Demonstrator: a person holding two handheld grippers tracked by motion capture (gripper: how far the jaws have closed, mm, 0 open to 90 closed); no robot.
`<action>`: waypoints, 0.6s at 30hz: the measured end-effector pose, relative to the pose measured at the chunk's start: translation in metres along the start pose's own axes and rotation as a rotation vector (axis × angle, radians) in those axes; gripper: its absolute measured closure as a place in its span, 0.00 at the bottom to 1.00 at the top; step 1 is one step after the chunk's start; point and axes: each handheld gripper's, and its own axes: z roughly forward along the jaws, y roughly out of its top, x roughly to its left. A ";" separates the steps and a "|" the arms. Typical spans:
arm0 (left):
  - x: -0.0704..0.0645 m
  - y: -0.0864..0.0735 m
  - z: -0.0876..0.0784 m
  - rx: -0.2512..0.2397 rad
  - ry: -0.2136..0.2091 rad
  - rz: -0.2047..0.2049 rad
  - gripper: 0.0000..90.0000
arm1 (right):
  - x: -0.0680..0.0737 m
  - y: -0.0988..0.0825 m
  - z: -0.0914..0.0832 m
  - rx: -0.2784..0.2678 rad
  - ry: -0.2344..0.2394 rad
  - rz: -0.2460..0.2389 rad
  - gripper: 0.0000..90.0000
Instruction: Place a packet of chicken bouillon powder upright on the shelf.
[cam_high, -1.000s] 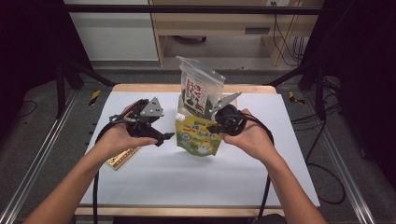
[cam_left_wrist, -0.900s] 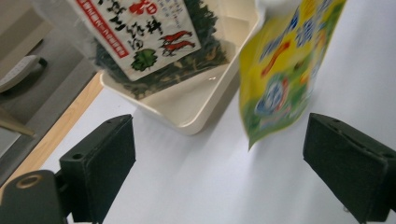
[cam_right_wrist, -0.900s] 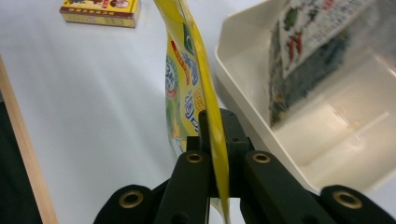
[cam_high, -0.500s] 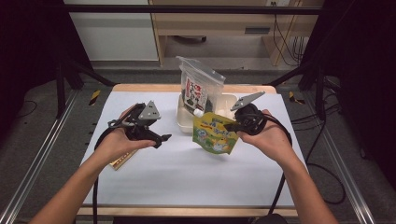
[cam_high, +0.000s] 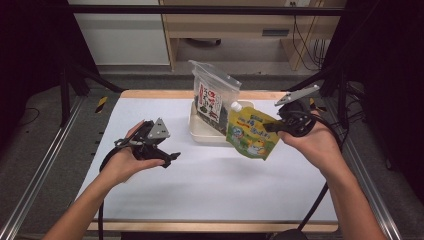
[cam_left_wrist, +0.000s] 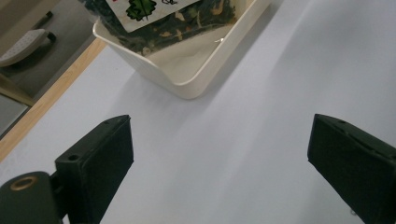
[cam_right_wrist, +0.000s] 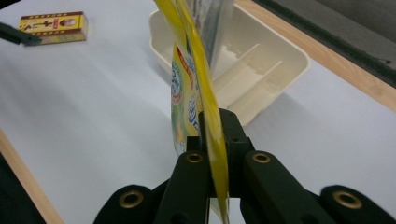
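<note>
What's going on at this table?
A person works with a handheld gripper in each hand. The right gripper is clamped on the edge of a yellow-green spouted pouch, holding it up beside a cream tray. A clear bag of dark dried food stands in that tray. The left gripper hovers open above the white table, holding nothing.

No legible text on pouch (cam_high: 251, 135) or bag (cam_high: 212, 102).

There are two grippers: the right gripper (cam_high: 270, 127) has one yellow pouch (cam_high: 251, 136) pinched between its jaws, and the left gripper (cam_high: 167, 157) has nothing between its wide jaws. One cream tray (cam_high: 196, 131) sits past them, with one seaweed bag (cam_high: 214, 97) in it. One small box (cam_right_wrist: 53, 26) lies far off
</note>
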 end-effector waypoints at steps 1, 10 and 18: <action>-0.001 -0.002 0.000 0.001 0.007 0.000 0.07 | 0.000 0.000 0.000 0.000 0.000 0.000 1.00; -0.007 -0.015 -0.002 -0.006 0.021 -0.031 0.07 | -0.021 0.013 -0.020 -0.013 -0.076 0.071 1.00; -0.015 -0.034 -0.001 -0.038 0.036 -0.078 0.07 | -0.034 0.023 -0.027 -0.045 -0.119 0.138 1.00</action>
